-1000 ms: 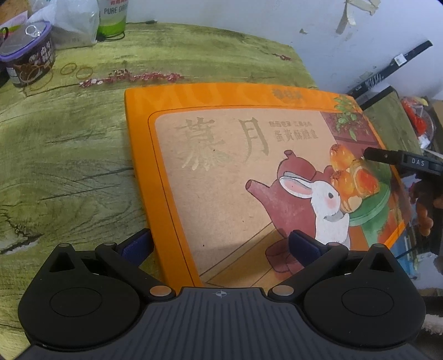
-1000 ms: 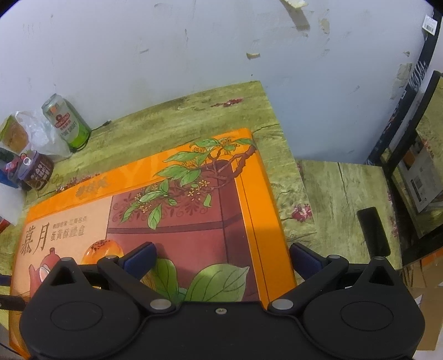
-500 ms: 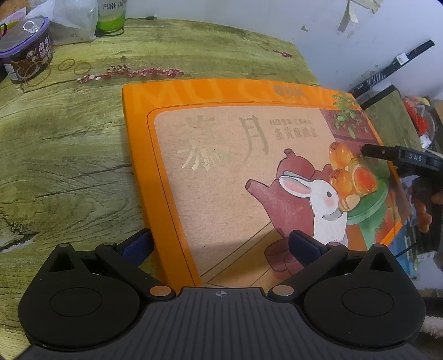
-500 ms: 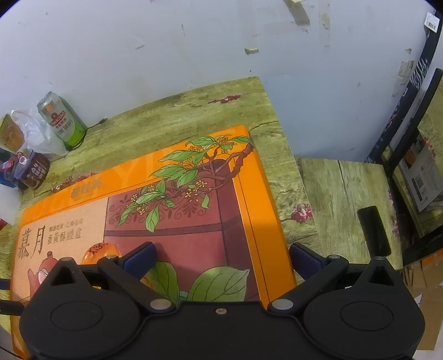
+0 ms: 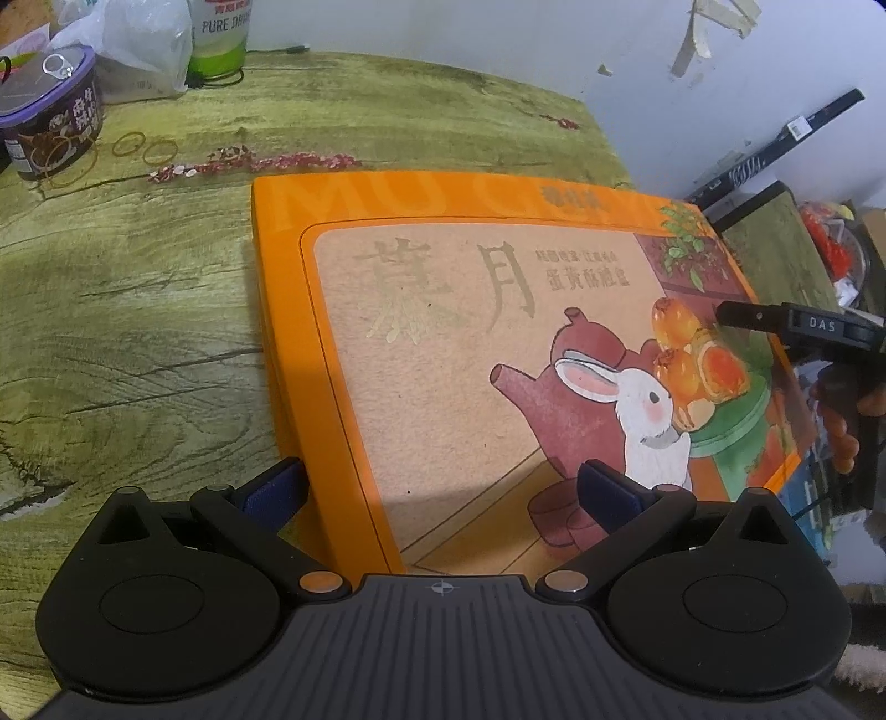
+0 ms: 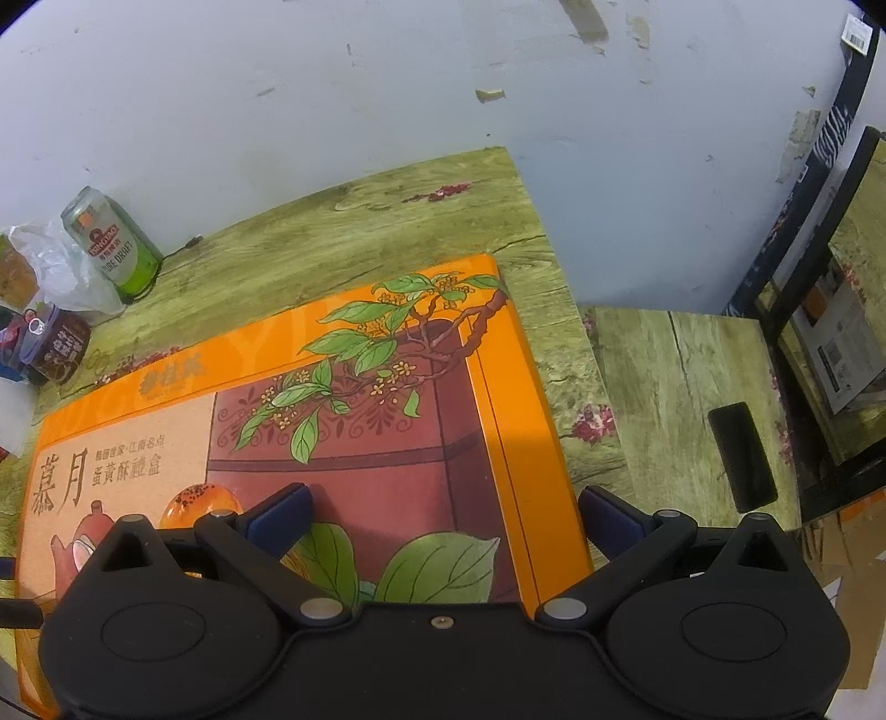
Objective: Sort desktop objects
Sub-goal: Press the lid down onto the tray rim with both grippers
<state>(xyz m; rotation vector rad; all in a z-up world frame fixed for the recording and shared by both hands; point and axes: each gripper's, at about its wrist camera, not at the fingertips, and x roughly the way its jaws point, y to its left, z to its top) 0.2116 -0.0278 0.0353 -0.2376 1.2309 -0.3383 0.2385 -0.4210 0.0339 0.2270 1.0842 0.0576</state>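
Observation:
A large flat orange gift box with a rabbit and teapot picture lies on the green wood-grain table. My left gripper is open over the box's near left corner, with one finger beside the left edge and the other above the lid. My right gripper is open over the box at its leaf-printed right end; its right finger hangs past the orange side edge. In the left wrist view, the right gripper's black finger reaches over the box's far right edge.
A green beer can, a plastic bag, a purple-lidded bowl and rubber bands sit at the table's back left. A black flat object lies on a lower side table. The white wall is close behind.
Both cameras have shifted only slightly. The box lies where it was, and both grippers keep the same wide opening.

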